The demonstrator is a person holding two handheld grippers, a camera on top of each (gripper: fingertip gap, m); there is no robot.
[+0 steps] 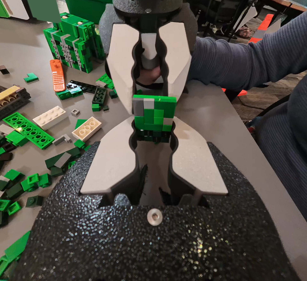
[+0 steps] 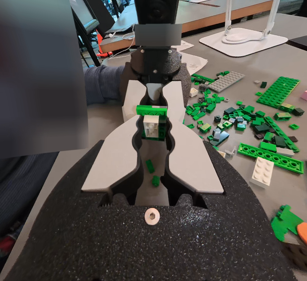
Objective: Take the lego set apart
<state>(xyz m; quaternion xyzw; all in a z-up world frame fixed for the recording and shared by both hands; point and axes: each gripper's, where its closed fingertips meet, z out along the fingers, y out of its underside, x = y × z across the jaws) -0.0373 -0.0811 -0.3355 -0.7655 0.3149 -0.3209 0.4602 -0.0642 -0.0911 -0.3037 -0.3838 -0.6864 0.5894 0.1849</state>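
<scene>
A small chunk of green, dark green and grey lego (image 1: pixel 154 115) is held above the grey table (image 1: pixel 207 123) between my two grippers, which face each other. My left gripper (image 1: pixel 153 128) is shut on the chunk's dark green lower part. My right gripper (image 1: pixel 154 101) clamps its upper end from the far side. In the right wrist view the chunk (image 2: pixel 152 109) shows its underside with a white brick (image 2: pixel 151 127) on it. My right gripper (image 2: pixel 152 123) is shut on it there, and the left gripper (image 2: pixel 152 105) meets it from behind.
A larger green build (image 1: pixel 73 43), an orange brick separator (image 1: pixel 57 77), white bricks (image 1: pixel 49 117) and a long green holed plate (image 1: pixel 28 129) lie to the left. Many loose pieces (image 2: pixel 232 118), a grey plate (image 2: pixel 226 81) and a white stand (image 2: pixel 242 43) are nearby. The table edge (image 1: pixel 245 123) is close. The tips of both grippers are at nearly the same place. Between my left fingertips and the orange brick separator (image 1: pixel 57 77) there is roughly 15 centimeters.
</scene>
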